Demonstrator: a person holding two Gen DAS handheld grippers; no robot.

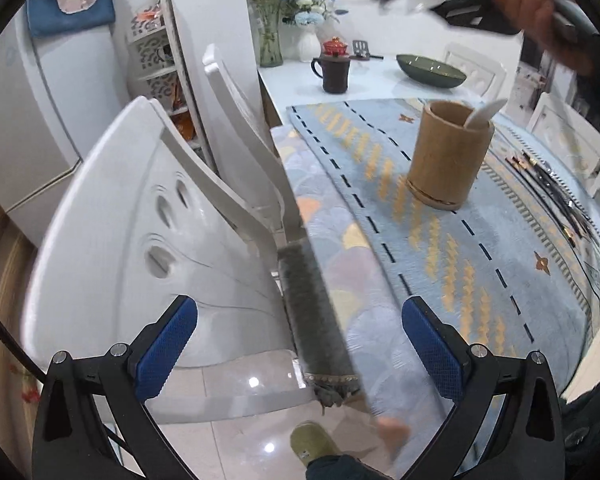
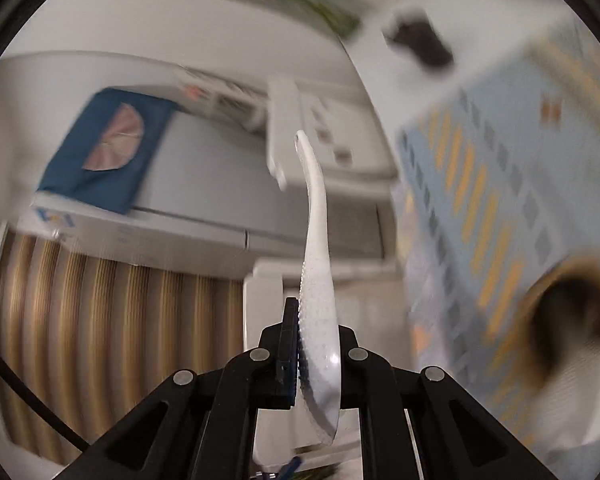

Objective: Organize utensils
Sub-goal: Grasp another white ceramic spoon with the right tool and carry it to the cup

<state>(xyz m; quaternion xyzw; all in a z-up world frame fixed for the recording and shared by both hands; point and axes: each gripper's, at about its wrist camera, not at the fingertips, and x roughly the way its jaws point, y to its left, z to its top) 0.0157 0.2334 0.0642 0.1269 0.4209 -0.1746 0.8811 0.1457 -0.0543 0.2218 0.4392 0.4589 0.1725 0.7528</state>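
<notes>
Gripping one white spoon point(image 2: 318, 280) — right gripper point(image 2: 316, 356) clamped; left gripper point(image 1: 300, 344) agape.

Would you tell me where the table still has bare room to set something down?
The blue runner lies open between the bamboo holder and the near table edge. The white tabletop between the dark mug and the runner is also bare. It is crowded at the right edge, where dark utensils lie.
</notes>
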